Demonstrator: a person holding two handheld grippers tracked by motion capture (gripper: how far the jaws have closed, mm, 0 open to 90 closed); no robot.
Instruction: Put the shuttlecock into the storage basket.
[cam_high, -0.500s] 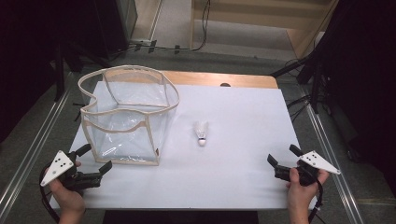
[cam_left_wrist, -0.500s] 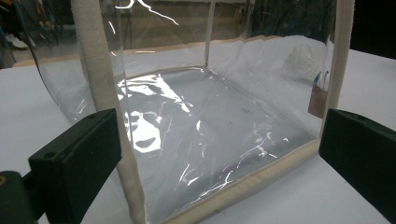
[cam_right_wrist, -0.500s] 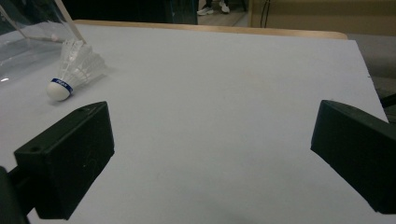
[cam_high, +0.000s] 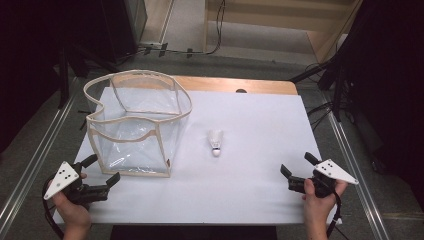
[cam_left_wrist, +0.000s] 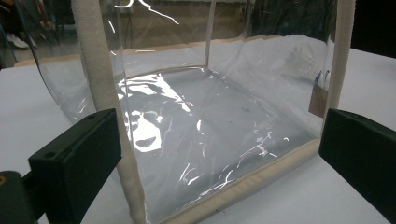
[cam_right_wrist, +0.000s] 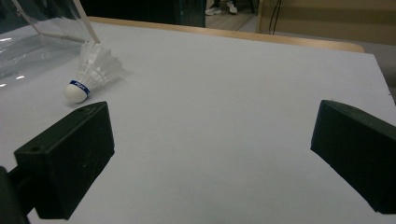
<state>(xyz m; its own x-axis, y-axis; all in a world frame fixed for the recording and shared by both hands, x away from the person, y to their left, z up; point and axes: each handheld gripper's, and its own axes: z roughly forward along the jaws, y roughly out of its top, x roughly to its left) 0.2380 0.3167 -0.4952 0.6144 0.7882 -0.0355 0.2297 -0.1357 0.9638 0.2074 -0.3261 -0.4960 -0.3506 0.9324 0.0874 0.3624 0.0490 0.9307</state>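
Note:
A white shuttlecock (cam_high: 215, 141) with a blue band lies on its side in the middle of the white table; in the right gripper view the shuttlecock (cam_right_wrist: 91, 70) is at the upper left. A clear plastic bag with beige trim (cam_high: 137, 122) stands open at the left. My left gripper (cam_high: 103, 170) sits open at the bag's near left corner, and the bag's wall (cam_left_wrist: 210, 126) rises close in front of its jaws. My right gripper (cam_high: 296, 166) rests open near the front right edge, with nothing between its jaws.
The white table top (cam_high: 260, 120) has bare room between the shuttlecock and the right gripper. A wooden strip (cam_high: 235, 85) runs along the far edge. Metal rails (cam_high: 35, 160) flank the table on both sides. Cables lie on the floor beyond.

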